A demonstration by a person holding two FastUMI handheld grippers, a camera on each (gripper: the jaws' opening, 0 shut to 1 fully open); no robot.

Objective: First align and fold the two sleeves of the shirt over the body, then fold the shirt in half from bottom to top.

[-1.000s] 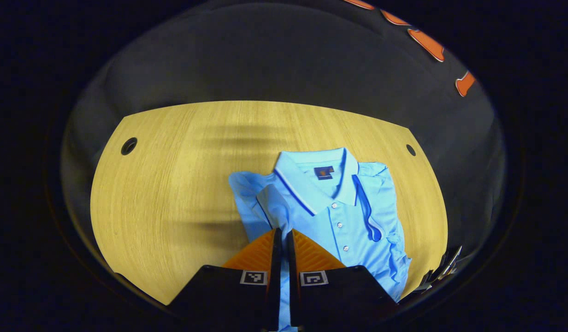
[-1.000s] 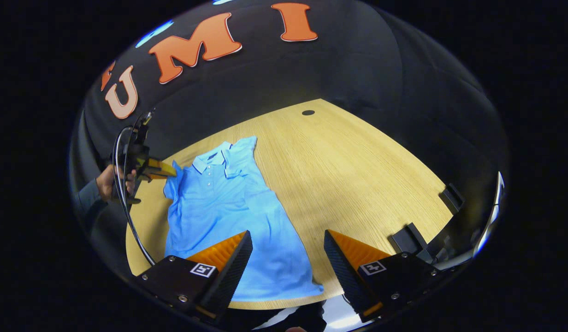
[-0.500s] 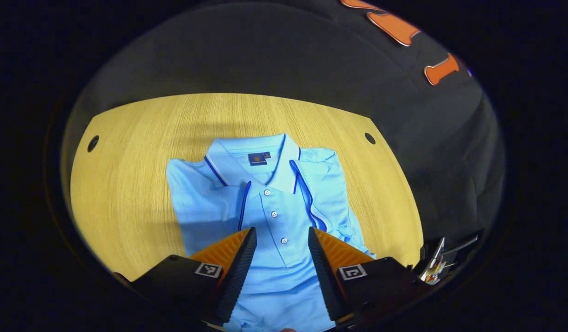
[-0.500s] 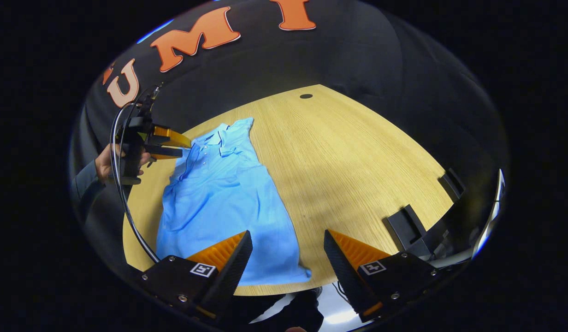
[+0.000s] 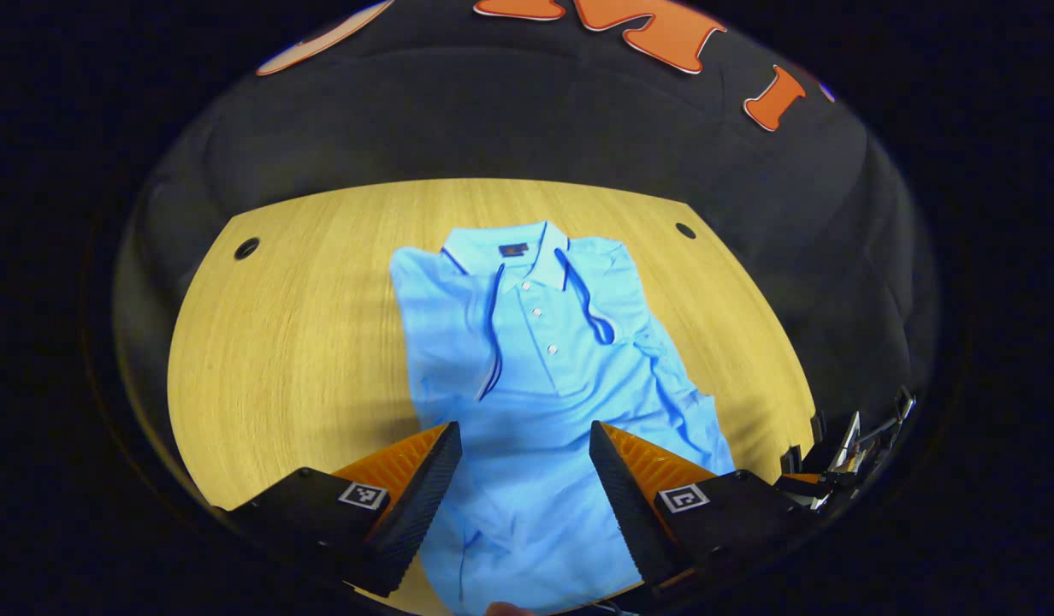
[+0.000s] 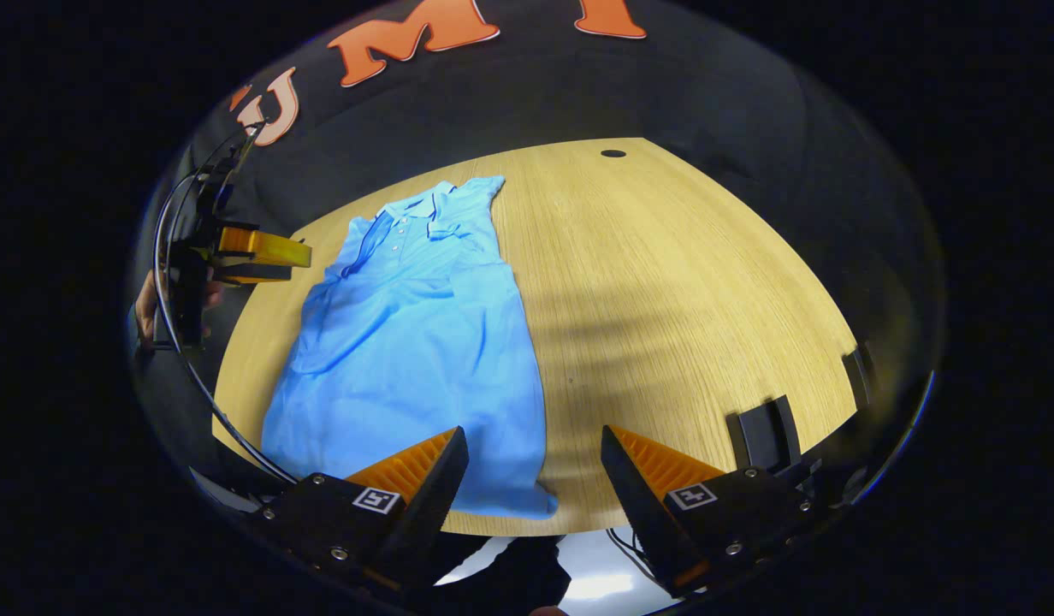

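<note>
A light blue polo shirt (image 5: 535, 368) lies flat on the wooden table (image 5: 304, 325), collar at the far end, both sleeves folded in over the body. My left gripper (image 5: 525, 445) hovers open above the shirt's lower body with nothing between its fingers. The right gripper view shows the same shirt (image 6: 416, 334) lengthwise, its hem near the table's front edge. My right gripper (image 6: 534, 445) stands open above the hem's right corner, holding nothing. The left gripper (image 6: 257, 254), held by a hand, appears at the far left of that view, raised beside the shirt's shoulder.
Two round cable holes (image 5: 246, 248) (image 5: 685, 230) sit at the table's far corners. Black brackets (image 6: 762, 432) stand at the table's right front edge. Wide bare wood (image 6: 664, 282) lies to the right of the shirt. A cable (image 6: 185, 359) hangs from the left gripper.
The left gripper let go of the left sleeve, which now lies folded on the body, opened and drew back toward the hem. The right gripper stayed open and shifted slightly.
</note>
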